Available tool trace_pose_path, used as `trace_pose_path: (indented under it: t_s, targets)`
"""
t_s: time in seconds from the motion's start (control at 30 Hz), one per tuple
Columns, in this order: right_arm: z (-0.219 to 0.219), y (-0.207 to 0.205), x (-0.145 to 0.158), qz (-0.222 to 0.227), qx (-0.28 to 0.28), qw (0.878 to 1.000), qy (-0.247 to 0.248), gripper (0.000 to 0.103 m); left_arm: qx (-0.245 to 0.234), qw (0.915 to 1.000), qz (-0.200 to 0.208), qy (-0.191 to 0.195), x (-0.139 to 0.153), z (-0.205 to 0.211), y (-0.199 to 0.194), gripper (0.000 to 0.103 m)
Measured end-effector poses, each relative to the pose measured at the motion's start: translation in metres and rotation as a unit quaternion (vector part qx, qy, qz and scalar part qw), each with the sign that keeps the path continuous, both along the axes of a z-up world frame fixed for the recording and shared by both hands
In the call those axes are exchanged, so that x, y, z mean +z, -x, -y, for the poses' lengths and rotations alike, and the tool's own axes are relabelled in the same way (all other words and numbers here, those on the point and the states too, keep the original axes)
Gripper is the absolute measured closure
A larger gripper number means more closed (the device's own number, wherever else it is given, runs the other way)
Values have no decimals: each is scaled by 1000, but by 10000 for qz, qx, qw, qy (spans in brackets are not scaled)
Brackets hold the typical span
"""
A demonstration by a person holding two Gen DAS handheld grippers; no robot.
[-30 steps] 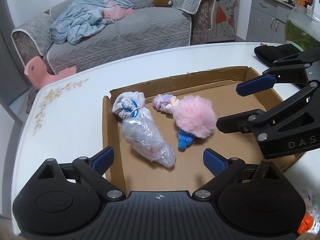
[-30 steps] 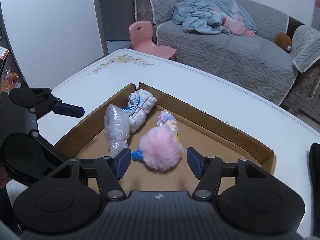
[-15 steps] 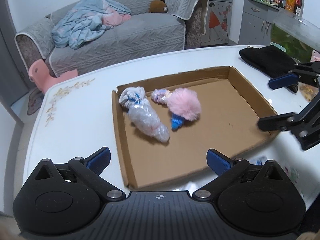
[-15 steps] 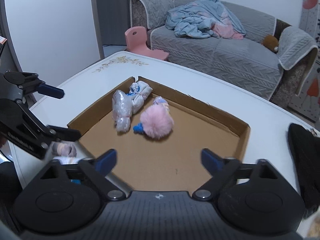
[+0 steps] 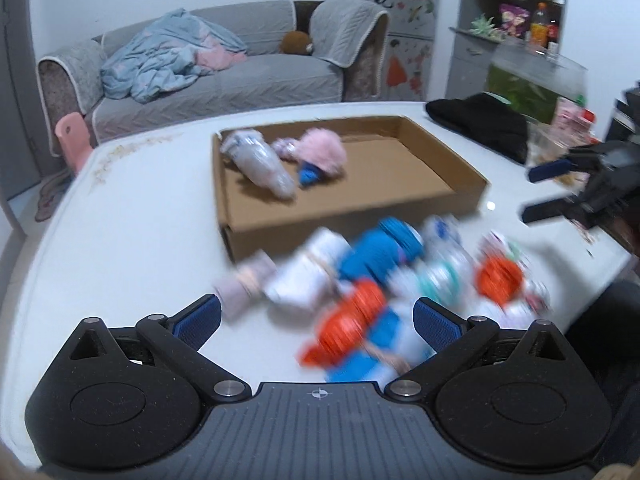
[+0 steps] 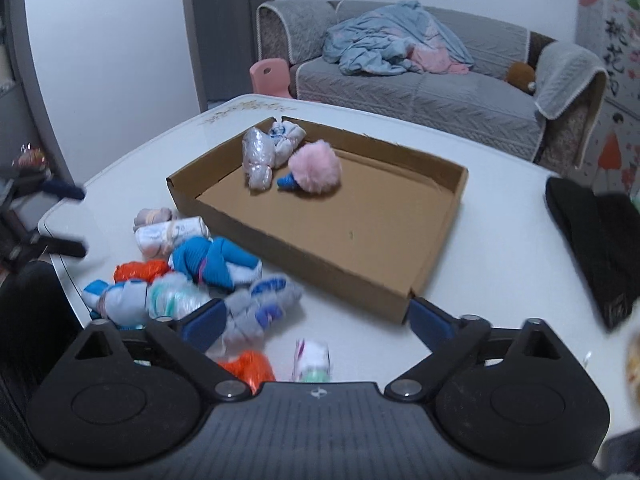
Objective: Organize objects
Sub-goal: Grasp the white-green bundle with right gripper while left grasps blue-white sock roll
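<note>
Sorting is midway, by my reading: a few bundles lie in the cardboard tray (image 5: 352, 216) and a heap waits on the white counter (image 5: 132, 240) in front of it. From the left wrist view, the left gripper (image 5: 316, 316) has its jaws spread wide with nothing pressed between the pads, though the blurred heap of rolled socks (image 5: 372, 280) sits just ahead, an orange bundle (image 5: 348, 328) nearest. The right gripper (image 5: 560, 192) shows far right, empty.

From the right wrist view, the right gripper (image 6: 316, 316) has its jaws closing slightly from wide, gripping nothing; a grey-and-blue bundle (image 6: 260, 312) lies by its left pad. The pink pompom (image 6: 316, 170) and a plastic-wrapped bundle (image 6: 258, 156) rest in the tray's far corner. Next, I judge, each gripper should centre on one bundle, close, and lift clear of the tray's near wall.
</note>
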State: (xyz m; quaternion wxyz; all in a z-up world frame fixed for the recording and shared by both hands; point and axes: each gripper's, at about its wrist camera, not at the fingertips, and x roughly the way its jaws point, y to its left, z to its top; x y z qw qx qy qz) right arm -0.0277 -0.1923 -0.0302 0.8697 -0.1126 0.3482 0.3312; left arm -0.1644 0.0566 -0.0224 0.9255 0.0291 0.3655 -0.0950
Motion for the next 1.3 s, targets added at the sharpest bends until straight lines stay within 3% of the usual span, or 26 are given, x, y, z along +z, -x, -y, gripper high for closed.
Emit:
trace_pose_path:
  t_s: [0.17, 0.33, 0.5, 0.6, 0.8, 0.87, 1.0, 1.07, 1.17, 1.3]
  targets:
    - [7, 6, -24, -102, -153, 9998, -35, 28, -375, 9992, -125, -83, -31, 18, 17, 6]
    - [10, 9, -41, -153, -256, 9995, 87, 33, -512, 9983, -264, -52, -46, 27, 15, 8]
    - [13, 12, -50, -242, -203, 9992, 244, 43, -573, 9978, -323, 41, -51, 34, 12, 9]
    - [13, 12, -56, -267, -179, 9987, 399, 55, -619, 9974, -350, 118, -52, 37, 12, 9]
    - [19, 16, -61, -271, -90, 9988, 397, 62, -697, 9968, -372, 69, -53, 42, 8, 9]
    - [22, 18, -60, -257, -72, 9990, 355, 72, -629, 9971, -420, 27, -56, 41, 1, 12]
    - [28, 19, -59, -259, -82, 9991, 320, 73, -695, 9962, -515, 126, -61, 38, -10, 21]
    - [30, 20, -58, -259, -51, 9991, 317, 73, -696, 9962, -523, 80, -62, 39, -13, 35]
    - [29, 18, -58, -280, -62, 9992, 295, 74, -690, 9961, -537, 116, -60, 38, -15, 45]
    - [30, 19, -56, -299, -60, 9992, 271, 74, -690, 9962, -518, 115, -59, 37, -10, 48]
